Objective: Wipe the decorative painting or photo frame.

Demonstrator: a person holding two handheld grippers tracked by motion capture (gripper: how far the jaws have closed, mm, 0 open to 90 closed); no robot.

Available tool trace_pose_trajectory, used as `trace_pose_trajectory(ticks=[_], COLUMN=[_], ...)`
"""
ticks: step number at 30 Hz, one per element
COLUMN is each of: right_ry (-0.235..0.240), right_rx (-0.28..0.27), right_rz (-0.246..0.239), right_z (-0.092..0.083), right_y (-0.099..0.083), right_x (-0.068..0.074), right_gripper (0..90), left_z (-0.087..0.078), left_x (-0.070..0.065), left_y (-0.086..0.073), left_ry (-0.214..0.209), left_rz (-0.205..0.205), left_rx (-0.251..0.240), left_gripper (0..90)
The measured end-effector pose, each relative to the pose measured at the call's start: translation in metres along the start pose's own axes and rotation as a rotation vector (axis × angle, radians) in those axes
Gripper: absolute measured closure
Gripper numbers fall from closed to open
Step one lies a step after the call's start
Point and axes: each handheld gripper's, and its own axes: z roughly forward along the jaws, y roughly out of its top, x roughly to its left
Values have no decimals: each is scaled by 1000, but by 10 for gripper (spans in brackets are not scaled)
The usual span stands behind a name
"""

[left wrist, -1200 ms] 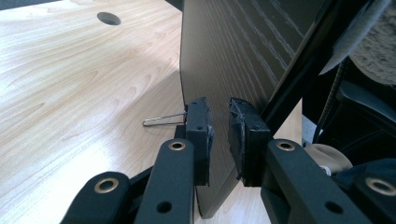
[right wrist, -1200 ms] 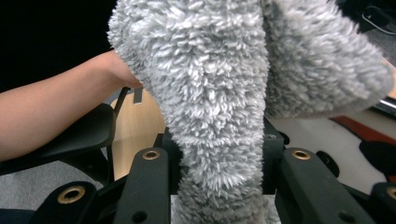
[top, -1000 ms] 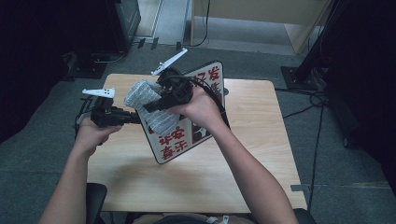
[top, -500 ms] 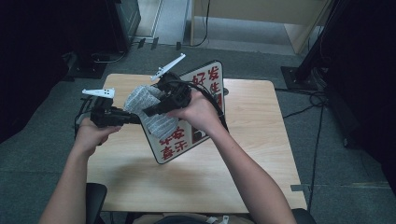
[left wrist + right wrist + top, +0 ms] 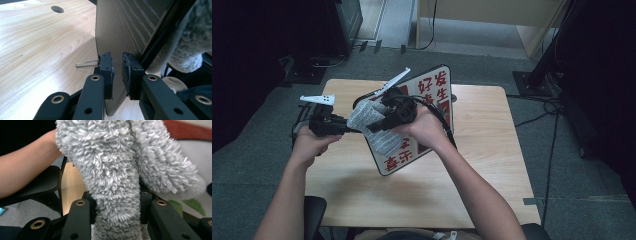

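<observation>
Over the middle of the wooden table (image 5: 472, 165) the sign board (image 5: 432, 95) stands tilted on edge, white face with red characters toward the camera in the high view, lower corner down near the tabletop. A grey fluffy cloth (image 5: 364, 114) lies against the board's left part, touching its face. The right gripper (image 5: 379, 122) pinches that cloth: in the right gripper view the grey pile (image 5: 117, 177) runs up between the two black jaws, pads pressed into it from both sides (tight, no gap showing). The right hand (image 5: 424, 127) wraps the gripper body in front of the board. The left gripper (image 5: 349, 126) comes in from the left at about the same height, held by the left hand (image 5: 312, 142); in the left gripper view its pads (image 5: 106, 72) clamp the board's thin edge (image 5: 117, 42), dark wood-grain back side facing that camera, jaws nearly together on it. A thin metal wire foot (image 5: 86, 64) sticks out from the board's bottom just beside the pads, resting on the table. The cloth shows at the upper right of that view (image 5: 192, 47), just beside the board's black frame. White three-cornered plates ride on both grippers (image 5: 318, 99). A cable hole (image 5: 57, 9) sits in the tabletop, well apart from the board.
</observation>
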Motion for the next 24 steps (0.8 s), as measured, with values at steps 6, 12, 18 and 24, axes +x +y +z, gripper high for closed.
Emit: trace_pose_trajectory(ticks=[6,12,18,24], right_ry=[6,11,18,19], right_rx=[7,8,14,17], right_rz=[4,-1,-1,7], right_z=[5,9,13,16], right_y=[-5,-12,-20,-24], right_x=[-1,-2,-4,-4], right_gripper=[661,660,659,659], left_z=[0,0,1,1], left_x=[0,0,0,0], left_y=[0,0,0,0], left_ry=[-1,-1,0,1], left_rz=[-2,-3,-7,-7], left_rx=[0,1,4,5], left_gripper=[792,790,789,791])
